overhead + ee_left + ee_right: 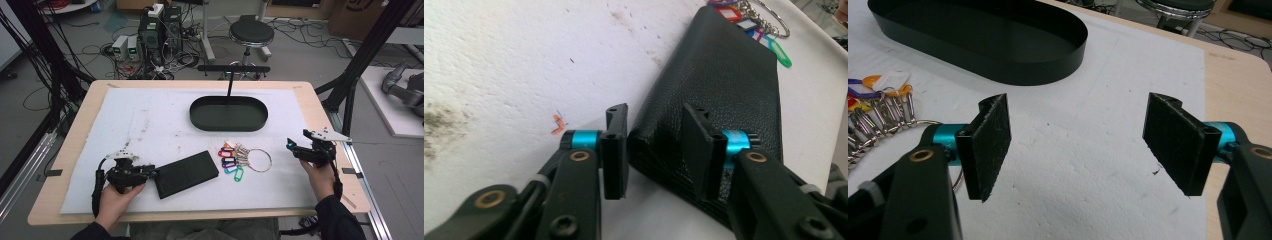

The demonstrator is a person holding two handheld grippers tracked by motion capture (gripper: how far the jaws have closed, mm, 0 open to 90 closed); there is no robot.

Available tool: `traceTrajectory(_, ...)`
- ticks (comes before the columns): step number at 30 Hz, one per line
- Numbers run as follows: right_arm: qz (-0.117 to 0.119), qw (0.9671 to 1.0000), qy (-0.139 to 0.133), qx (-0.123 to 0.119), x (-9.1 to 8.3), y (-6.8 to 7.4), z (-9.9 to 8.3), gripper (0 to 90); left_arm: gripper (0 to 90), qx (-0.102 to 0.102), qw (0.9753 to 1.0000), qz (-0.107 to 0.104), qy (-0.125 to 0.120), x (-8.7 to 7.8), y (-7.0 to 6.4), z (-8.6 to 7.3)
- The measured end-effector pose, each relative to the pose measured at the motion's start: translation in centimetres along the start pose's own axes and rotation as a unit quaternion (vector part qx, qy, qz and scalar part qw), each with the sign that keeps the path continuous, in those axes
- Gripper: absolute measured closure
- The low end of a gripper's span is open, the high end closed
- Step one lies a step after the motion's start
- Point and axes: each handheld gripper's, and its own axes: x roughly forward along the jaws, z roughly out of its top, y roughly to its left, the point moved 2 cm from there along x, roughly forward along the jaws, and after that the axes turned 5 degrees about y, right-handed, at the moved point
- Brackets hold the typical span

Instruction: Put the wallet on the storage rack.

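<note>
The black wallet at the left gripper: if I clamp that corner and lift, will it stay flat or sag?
The black wallet looks like soft grained leather, so it will probably droop from a corner hold. It lies flat and thin on the white mat, so it is unlikely to roll or tip. The left gripper stands open around its corner; the textured surface should give decent grip.

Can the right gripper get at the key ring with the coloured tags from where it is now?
Probably yes. The right gripper is open, and bare white mat lies between it and the key ring. The black wallet and oval tray sit off that path.
</note>
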Motion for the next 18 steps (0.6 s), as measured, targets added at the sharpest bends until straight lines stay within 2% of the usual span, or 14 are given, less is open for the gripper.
traceTrajectory(4, -0.001, 1.0, -0.002, 0.0, 0.0, 0.0, 0.1, 27.7, 72.9, 0.009, 0.9999, 0.001, -0.015, -0.3, -0.1, 0.2)
traceTrajectory(6, -0.003, 1.0, -0.004, -0.001, 0.0, 0.0, 0.1, 27.7, 75.5, 0.021, 0.9993, 0.003, -0.029, -0.5, -0.4, 0.5)
traceTrajectory(8, -0.004, 1.0, -0.007, -0.003, -0.1, 0.0, 0.1, 27.8, 77.1, 0.047, 0.9978, 0.01, -0.045, -0.7, -0.8, 0.9)
traceTrajectory(9, -0.004, 1.0, -0.007, -0.002, -0.1, 0.0, 0.1, 27.9, 77.6, 0.047, 0.9978, 0.01, -0.045, -0.7, -0.8, 0.9)
traceTrajectory(10, -0.004, 1.0, -0.007, -0.001, -0.2, 0.0, 0.1, 27.9, 78.0, 0.071, 0.9955, 0.021, -0.06, -0.9, -1.4, 1.4)
traceTrajectory(12, -0.006, 0.9999, -0.01, -0.002, -0.3, 0.0, 0.1, 28.0, 78.7, 0.101, 0.9915, 0.031, -0.077, -1.1, -2.0, 1.9)
traceTrajectory(13, -0.007, 0.9999, -0.012, -0.002, -0.3, 0.0, 0.1, 28.0, 78.9, 0.101, 0.9915, 0.031, -0.077, -1.1, -2.0, 1.9)
traceTrajectory(14, -0.008, 0.9999, -0.013, -0.003, -0.4, 0.0, 0.1, 28.0, 78.9, 0.128, 0.9869, 0.036, -0.092, -1.3, -2.3, 2.3)
traceTrajectory(16, -0.007, 0.9999, -0.016, 0.0, -0.5, 0.0, 0.2, 28.0, 79.2, 0.159, 0.9803, 0.041, -0.11, -1.4, -2.8, 2.6)
traceTrajectory(17, -0.005, 0.9998, -0.017, -0.001, -0.6, 0.1, 0.2, 28.1, 79.2, 0.159, 0.9803, 0.041, -0.11, -1.4, -2.8, 2.6)
traceTrajectory(18, -0.007, 0.9998, -0.018, -0.002, -0.6, 0.1, 0.2, 28.1, 79.2, 0.182, 0.9745, 0.043, -0.124, -1.5, -3.2, 2.8)
